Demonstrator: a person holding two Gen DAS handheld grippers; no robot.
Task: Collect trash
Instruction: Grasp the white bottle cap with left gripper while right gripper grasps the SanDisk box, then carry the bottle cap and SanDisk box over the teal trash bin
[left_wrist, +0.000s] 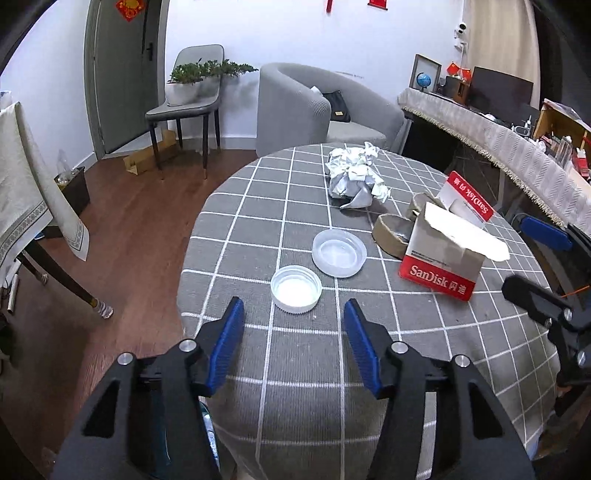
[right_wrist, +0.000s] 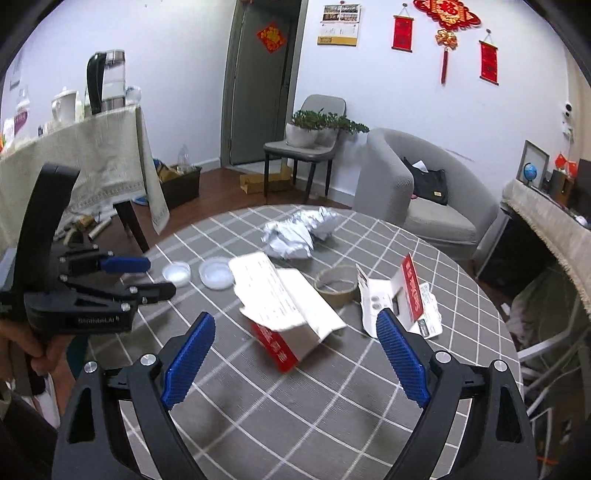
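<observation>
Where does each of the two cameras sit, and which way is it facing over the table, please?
Left wrist: sits on the left tongs, angled down at the white cap and clear lid; own open fingers show, and the right tongs at the edge.
Right wrist: sits on the right tongs, angled down at the SanDisk box; the left tongs and a hand show.
Shared: checked table, crumpled paper, tape roll.
</observation>
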